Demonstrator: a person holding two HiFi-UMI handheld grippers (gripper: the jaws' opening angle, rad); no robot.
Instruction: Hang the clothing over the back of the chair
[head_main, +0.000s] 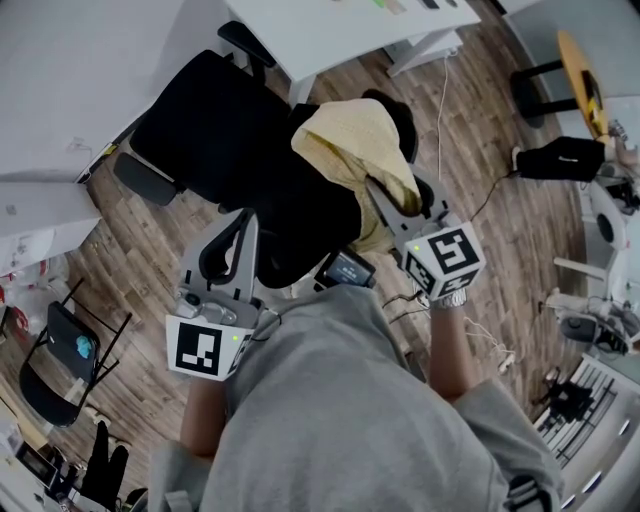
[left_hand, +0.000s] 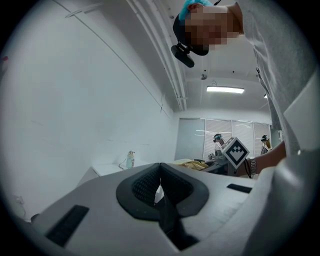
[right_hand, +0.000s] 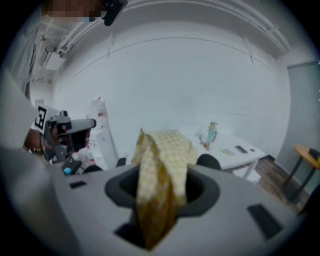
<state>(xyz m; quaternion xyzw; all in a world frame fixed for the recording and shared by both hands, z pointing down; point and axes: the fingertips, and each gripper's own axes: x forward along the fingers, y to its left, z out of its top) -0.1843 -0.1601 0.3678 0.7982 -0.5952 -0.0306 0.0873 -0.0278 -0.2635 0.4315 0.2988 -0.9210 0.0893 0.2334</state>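
A yellow checked piece of clothing (head_main: 355, 145) lies over the top of the black office chair (head_main: 220, 140), at the right side of its back. My right gripper (head_main: 408, 205) reaches it from below. Its jaws stand apart, with a bunched fold of the clothing (right_hand: 160, 180) hanging loosely between them. The pads are hidden behind the cloth. My left gripper (head_main: 232, 250) hovers in front of the chair, left of the clothing, touching nothing. In the left gripper view my left gripper (left_hand: 160, 192) has its pads together and nothing between them.
A white desk (head_main: 340, 30) stands behind the chair, and another white surface (head_main: 60, 90) is at the left. A black folding chair (head_main: 60, 365) is at the lower left. At the right are a black bag (head_main: 560, 158), floor cables and a round yellow table (head_main: 580, 70).
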